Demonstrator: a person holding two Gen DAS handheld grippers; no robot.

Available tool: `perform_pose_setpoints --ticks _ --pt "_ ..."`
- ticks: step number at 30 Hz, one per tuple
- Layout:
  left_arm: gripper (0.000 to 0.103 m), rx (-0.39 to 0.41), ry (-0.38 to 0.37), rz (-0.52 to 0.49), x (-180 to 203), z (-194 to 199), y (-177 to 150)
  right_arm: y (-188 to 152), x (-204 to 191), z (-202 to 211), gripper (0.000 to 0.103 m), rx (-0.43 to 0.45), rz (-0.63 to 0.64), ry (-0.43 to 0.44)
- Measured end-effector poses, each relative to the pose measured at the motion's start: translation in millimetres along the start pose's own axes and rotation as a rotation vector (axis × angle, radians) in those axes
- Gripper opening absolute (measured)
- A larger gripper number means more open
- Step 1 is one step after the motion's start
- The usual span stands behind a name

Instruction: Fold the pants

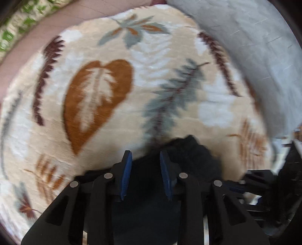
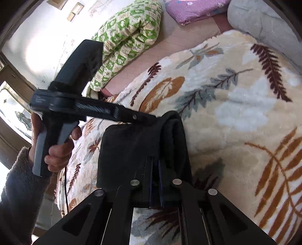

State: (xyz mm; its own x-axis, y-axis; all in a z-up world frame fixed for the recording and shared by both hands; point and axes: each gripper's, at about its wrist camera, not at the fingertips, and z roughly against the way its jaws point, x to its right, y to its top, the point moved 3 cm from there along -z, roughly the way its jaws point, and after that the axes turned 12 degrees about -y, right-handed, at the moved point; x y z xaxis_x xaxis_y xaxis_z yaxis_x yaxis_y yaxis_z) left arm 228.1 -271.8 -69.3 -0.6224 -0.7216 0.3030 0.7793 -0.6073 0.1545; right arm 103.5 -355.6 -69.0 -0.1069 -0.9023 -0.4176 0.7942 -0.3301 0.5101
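The black pants (image 2: 132,147) are bunched into a thick folded bundle held above a cream blanket with a leaf print (image 2: 236,113). My right gripper (image 2: 155,165) is shut on the near edge of the pants. My left gripper (image 1: 145,160) has its blue pads apart, and the dark pants (image 1: 188,150) lie between and under them. In the right wrist view the left gripper (image 2: 154,117), held by a hand, reaches into the far top edge of the bundle, where its fingertips are hidden by cloth.
A green and white quilt (image 2: 128,37) lies rolled at the back on the pink mattress (image 2: 169,49). A purple towel (image 2: 194,9) and a grey pillow (image 2: 264,24) lie beyond the blanket. A window is at the left.
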Motion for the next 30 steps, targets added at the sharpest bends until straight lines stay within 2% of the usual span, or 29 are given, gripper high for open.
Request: perform_pose_setpoints --ticks 3,6,9,10,11,12,13,16,19,21,25,28,30 --pt "0.028 0.023 -0.003 0.112 -16.7 -5.0 1.2 1.6 5.4 -14.1 0.005 -0.015 -0.009 -0.028" --pt "0.028 0.076 -0.108 0.219 -31.2 14.7 -3.5 4.3 2.3 -14.6 0.008 -0.028 0.002 -0.040" --pt "0.028 0.165 -0.248 0.304 -46.3 58.4 -22.6 11.5 -2.5 2.9 0.012 -0.009 0.003 0.002" --pt "0.031 0.191 -0.283 0.324 -51.2 71.4 -32.8 15.0 -1.1 9.0 0.022 -0.010 -0.020 0.030" --pt "0.041 0.211 -0.312 0.336 -56.0 82.0 -45.2 18.9 2.2 16.1 0.045 -0.005 -0.057 0.055" --pt "0.047 0.229 -0.328 0.342 -60.8 91.1 -59.8 22.2 4.9 21.1 0.061 0.002 -0.086 0.074" --pt "0.057 0.248 -0.332 0.345 -65.7 96.6 -73.9 25.0 6.7 23.4 0.083 -0.002 -0.105 0.086" --pt "0.060 0.257 -0.296 0.352 -73.6 97.3 -102.5 31.2 1.7 15.2 0.085 -0.066 -0.087 0.110" --pt "0.060 0.231 -0.339 0.390 -81.7 81.1 -123.3 34.1 -5.1 -0.1 0.085 -0.119 -0.031 0.062" --pt "0.060 0.205 -0.354 0.418 -85.7 69.4 -128.3 37.7 -4.1 -7.7 0.085 -0.125 0.002 0.019" --pt "0.060 0.201 -0.375 0.423 -84.2 53.7 -130.3 37.0 3.5 -23.8 0.085 -0.200 0.019 0.029" --pt "0.065 0.201 -0.410 0.430 -82.4 43.5 -125.8 36.0 6.0 -36.8 0.085 -0.250 0.014 0.087" --pt "0.068 0.203 -0.411 0.423 -79.6 38.6 -123.5 34.3 8.5 -43.8 0.085 -0.267 0.018 0.090"
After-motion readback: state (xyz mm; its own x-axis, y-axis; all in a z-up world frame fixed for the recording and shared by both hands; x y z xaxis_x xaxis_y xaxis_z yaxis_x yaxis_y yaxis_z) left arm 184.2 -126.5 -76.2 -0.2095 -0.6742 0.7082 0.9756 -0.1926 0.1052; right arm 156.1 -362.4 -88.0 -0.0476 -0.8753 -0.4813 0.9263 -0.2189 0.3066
